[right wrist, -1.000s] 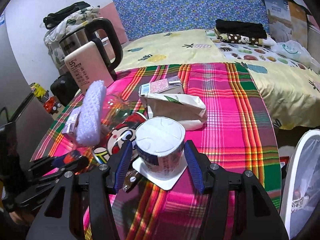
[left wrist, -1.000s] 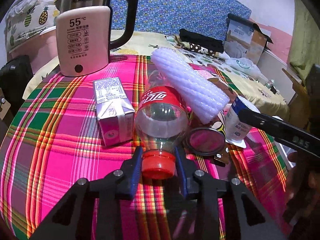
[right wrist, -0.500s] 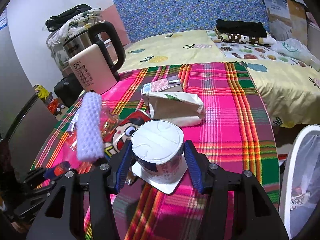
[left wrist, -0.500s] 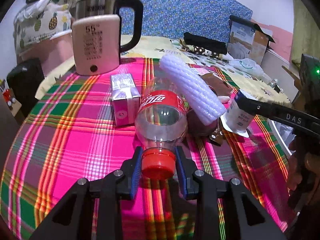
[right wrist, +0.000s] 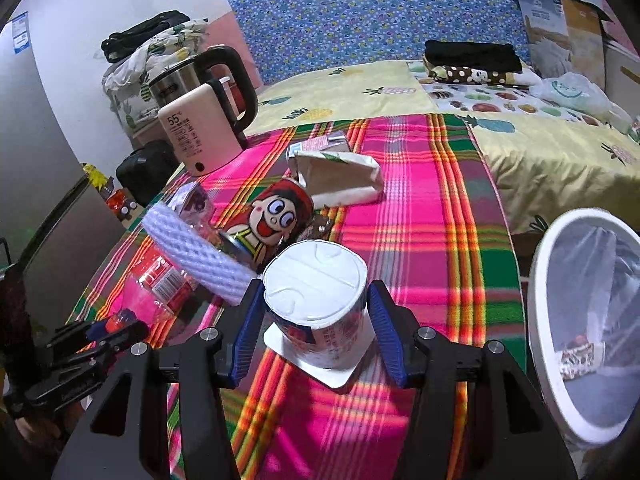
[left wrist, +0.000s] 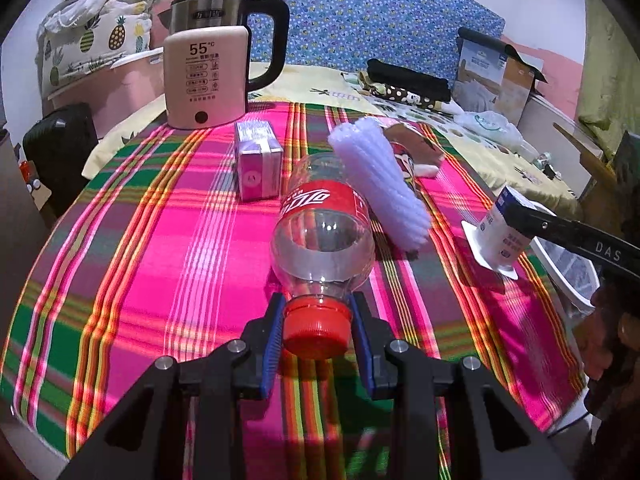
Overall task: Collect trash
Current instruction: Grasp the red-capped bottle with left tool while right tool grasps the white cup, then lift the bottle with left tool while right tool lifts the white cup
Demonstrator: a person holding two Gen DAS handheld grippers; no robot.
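On the pink plaid tablecloth, the left gripper is pinching the red cap of an empty cola bottle; its blue pads are pressing on both sides of the cap, and the bottle is pointing away from the camera over the cloth. Just beside the bottle, on its right, a white foam net sleeve is lying, and behind the sleeve a red can with a cartoon face is lying on its side. A small purple drink carton is standing to the left of the bottle, and a pink electric kettle is standing at the far edge of the table. The right gripper is holding an upturned yogurt cup, with the flat lid edge below and the white bottom up; the pads are touching both of its sides. Behind the cup a crumpled paper bag is lying, with a pink carton just behind it. To the right of the table, a white trash bin with a plastic liner is standing near the cup, and some rubbish is lying inside it.
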